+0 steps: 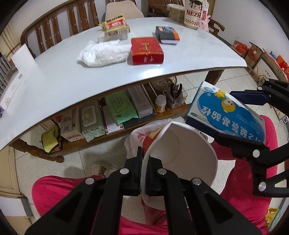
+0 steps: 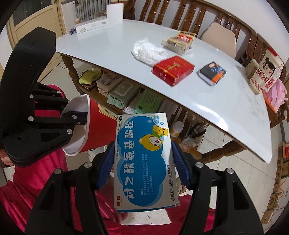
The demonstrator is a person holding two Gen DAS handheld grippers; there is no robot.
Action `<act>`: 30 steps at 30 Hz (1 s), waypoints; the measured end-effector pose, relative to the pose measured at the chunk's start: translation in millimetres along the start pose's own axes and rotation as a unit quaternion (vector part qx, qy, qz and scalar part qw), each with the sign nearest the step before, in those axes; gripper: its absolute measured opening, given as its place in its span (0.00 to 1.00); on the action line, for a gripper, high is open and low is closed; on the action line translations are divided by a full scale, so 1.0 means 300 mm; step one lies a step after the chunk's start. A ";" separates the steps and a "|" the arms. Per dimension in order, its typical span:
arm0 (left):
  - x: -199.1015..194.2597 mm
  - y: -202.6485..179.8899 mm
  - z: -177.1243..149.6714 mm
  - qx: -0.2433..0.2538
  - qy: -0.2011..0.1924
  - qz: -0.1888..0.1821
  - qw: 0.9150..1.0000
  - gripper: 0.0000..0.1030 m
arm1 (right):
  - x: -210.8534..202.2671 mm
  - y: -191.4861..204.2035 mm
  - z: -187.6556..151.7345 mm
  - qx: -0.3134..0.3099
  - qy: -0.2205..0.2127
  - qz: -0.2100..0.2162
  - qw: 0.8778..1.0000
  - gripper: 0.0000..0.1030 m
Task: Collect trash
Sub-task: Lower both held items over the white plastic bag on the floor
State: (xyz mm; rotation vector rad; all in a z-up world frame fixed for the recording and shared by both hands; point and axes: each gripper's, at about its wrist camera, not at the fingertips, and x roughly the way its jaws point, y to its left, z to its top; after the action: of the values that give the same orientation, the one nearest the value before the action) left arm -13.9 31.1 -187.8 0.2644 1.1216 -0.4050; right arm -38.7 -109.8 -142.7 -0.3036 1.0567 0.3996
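Note:
My left gripper (image 1: pixel 144 162) is shut on the rim of a red paper cup (image 1: pixel 182 153) with a white inside, held below the table's front edge; the cup also shows in the right wrist view (image 2: pixel 97 124). My right gripper (image 2: pixel 142 160) is shut on a blue and white medicine box (image 2: pixel 142 159), held just right of the cup; the box also shows in the left wrist view (image 1: pixel 225 112). A white plastic bag (image 1: pixel 144 133) lies on the floor beyond the cup. On the table (image 1: pixel 54 81) lie a crumpled white tissue (image 1: pixel 104 52), a red box (image 1: pixel 146 50), a small dark box (image 1: pixel 167 34) and a snack pack (image 1: pixel 115 27).
A lower shelf (image 1: pixel 126 112) under the table holds wipes, boxes and a bottle. Wooden chairs (image 1: pixel 63 19) stand behind the table. A white NEZHA bag (image 1: pixel 193 14) stands at the table's far corner. Cardboard boxes (image 1: pixel 256 52) line the right wall. Pink-clad legs (image 1: pixel 63 189) are below.

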 end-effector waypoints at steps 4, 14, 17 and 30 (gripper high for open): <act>0.049 0.000 0.001 -0.001 0.012 0.000 1.000 0.03 | 0.044 -0.009 -0.008 0.005 0.008 0.000 1.000 0.59; 0.185 -0.021 0.004 0.007 0.046 -0.007 0.999 0.03 | 0.192 -0.056 -0.028 0.030 0.033 0.011 0.999 0.59; 0.232 -0.030 0.001 0.007 0.059 -0.012 0.998 0.03 | 0.243 -0.072 -0.040 0.039 0.042 0.015 0.998 0.59; 0.439 -0.026 -0.002 -0.008 0.116 -0.040 0.992 0.03 | 0.448 -0.142 -0.093 0.077 0.083 0.025 0.993 0.59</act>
State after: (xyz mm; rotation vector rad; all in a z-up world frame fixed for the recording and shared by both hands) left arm 31.2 0.6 -307.8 0.2564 1.3658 -0.4438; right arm 17.1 -136.3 -272.5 -0.1738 1.2532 0.3399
